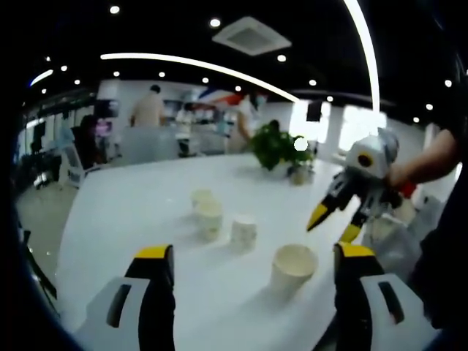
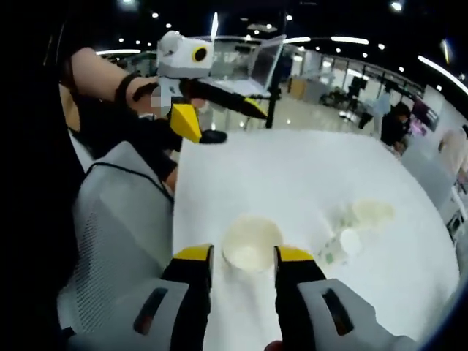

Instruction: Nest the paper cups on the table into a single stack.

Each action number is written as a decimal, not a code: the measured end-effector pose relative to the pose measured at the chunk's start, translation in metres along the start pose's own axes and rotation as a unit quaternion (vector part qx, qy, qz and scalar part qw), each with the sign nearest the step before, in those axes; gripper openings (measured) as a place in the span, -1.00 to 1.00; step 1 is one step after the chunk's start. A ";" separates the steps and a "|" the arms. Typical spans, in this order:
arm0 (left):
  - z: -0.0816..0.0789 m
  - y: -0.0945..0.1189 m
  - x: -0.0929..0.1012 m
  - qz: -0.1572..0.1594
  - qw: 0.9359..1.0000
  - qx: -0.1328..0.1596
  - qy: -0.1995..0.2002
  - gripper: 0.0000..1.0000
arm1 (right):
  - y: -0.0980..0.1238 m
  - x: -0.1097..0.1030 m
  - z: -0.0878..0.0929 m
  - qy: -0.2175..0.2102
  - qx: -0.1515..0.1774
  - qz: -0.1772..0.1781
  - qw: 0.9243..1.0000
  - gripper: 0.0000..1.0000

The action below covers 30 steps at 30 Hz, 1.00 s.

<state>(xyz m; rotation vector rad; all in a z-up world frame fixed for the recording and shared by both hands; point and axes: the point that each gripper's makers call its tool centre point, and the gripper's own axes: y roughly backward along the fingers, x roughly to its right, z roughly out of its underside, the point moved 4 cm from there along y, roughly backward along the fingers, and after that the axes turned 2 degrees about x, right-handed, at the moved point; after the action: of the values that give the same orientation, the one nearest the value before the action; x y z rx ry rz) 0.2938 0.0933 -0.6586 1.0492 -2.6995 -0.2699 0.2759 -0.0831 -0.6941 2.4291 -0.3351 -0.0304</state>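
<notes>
Sitting upright, mouth up, the nearest paper cup (image 2: 251,243) is lined up dead ahead of the right tool (image 2: 241,265), whose jaws are spread and empty. The left tool (image 1: 252,267), also parted and empty, is held farther back; three more cups (image 1: 219,218) are clustered beyond on the white surface (image 1: 131,212).

Left gripper (image 1: 254,263), right gripper (image 2: 243,256): grey bodies, yellow-tipped black jaws.

Cream paper cups (image 1: 293,267) on a white table (image 1: 146,212); yellow-tipped black fingers (image 1: 154,253).

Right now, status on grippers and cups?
Left gripper and right gripper open, empty. Nearest cup upright ahead of right gripper; other cups unstacked. Path clear.
</notes>
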 end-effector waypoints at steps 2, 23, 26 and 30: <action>0.000 0.000 0.000 0.001 1.000 -0.001 -0.001 0.76 | 0.004 0.003 -0.001 -0.005 0.009 0.008 1.000 -0.33; -0.001 0.003 -0.001 -0.002 1.000 0.000 -0.003 0.77 | 0.054 0.050 0.008 -0.117 0.096 0.137 0.979 0.06; -0.001 0.003 -0.001 -0.003 1.000 0.000 -0.003 0.77 | 0.059 0.055 0.012 -0.129 0.101 0.152 0.975 0.16; 0.000 0.004 -0.001 -0.004 1.000 0.000 -0.002 0.76 | 0.065 0.059 0.016 -0.140 0.107 0.168 0.970 0.25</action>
<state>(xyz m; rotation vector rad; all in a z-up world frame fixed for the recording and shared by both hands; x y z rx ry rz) 0.2923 0.0971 -0.6574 1.0613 -2.6983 -0.2745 0.3161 -0.1557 -0.6617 2.5471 -0.9173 -0.1980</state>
